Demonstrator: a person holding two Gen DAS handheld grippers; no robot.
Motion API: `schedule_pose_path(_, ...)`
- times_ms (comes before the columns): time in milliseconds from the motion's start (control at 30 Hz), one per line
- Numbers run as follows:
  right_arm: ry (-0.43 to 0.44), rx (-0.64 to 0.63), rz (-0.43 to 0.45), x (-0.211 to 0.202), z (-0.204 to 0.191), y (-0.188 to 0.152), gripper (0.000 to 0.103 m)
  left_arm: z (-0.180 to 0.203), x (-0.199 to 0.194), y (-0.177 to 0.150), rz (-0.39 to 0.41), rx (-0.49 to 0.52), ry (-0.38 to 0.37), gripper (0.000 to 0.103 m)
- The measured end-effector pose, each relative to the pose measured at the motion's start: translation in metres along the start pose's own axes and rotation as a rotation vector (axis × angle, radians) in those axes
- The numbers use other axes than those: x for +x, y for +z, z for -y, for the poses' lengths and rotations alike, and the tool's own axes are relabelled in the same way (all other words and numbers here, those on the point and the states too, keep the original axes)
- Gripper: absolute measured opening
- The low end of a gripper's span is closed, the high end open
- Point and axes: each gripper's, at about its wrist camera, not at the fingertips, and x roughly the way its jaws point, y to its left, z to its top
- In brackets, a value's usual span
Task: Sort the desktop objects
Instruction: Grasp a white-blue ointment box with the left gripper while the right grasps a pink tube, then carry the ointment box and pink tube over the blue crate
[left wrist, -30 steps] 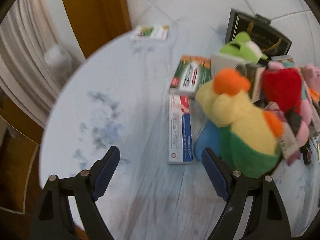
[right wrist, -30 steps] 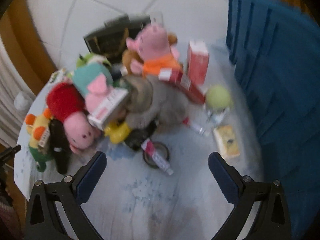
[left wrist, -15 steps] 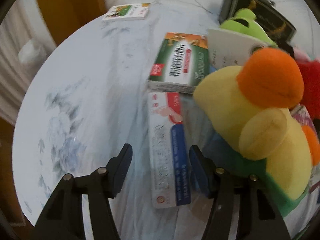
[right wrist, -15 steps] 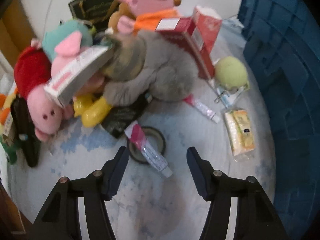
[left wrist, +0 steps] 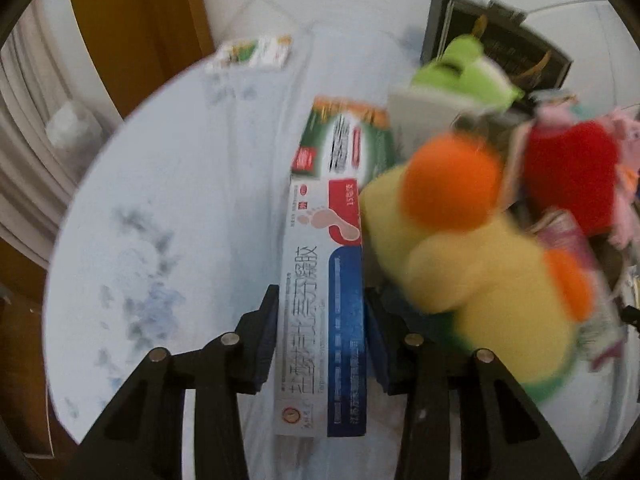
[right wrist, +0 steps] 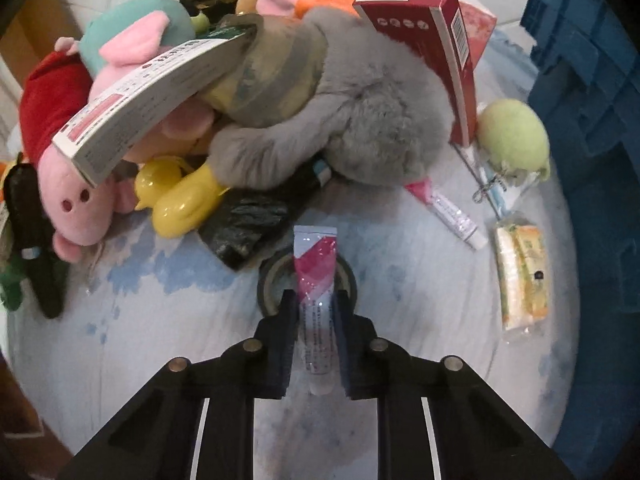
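Ointment box [left wrist: 322, 312], white with a blue band and a red corner, lies flat on the pale round table [left wrist: 180, 208] and runs lengthwise straight through the left gripper [left wrist: 322, 328]: its long axis follows the line the fingers point along, one short end back under the gripper body and the other reaching forward until it meets the green medicine box [left wrist: 344, 144] ahead. The two blue pads [left wrist: 266, 340] stand on either long side of it and the jaws are closing; they look to be at or almost at the cardboard, though blur makes it hard to say that they press yet. Just to the right of those fingers sits the yellow plush duck [left wrist: 472, 276] with its orange beak, close enough that it may brush the box when it comes up. The right gripper [right wrist: 314, 330] has its own piece: the pink-and-white tube [right wrist: 316, 300] is clamped between its pads, jaws drawn together on its middle, again with the long axis in line with the fingers, the flat crimped end pointing forward over the tape roll [right wrist: 306, 276] and the cap end back toward the gripper. Each hand is therefore the nearer one for its own object, and neither needs turning first. The likely next move is a straight lift, which should suit both, since the grip lies across the narrow width.
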Motion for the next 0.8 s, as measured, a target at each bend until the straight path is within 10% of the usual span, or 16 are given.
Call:
schedule_pose_path(333, 0.084, -0.062, 0.122, -0.049, 0.007, -0.023, 0.018, 0.044, -0.112, -0.008, 0.202, -0.020, 0.065, 0.038)
schedule_pose_path(800, 0.078, -0.139, 0.425, -0.212, 0.029, -0.043, 0.018, 0.177, -0.235, -0.025, 0.371, 0.102, -0.183, 0.038)
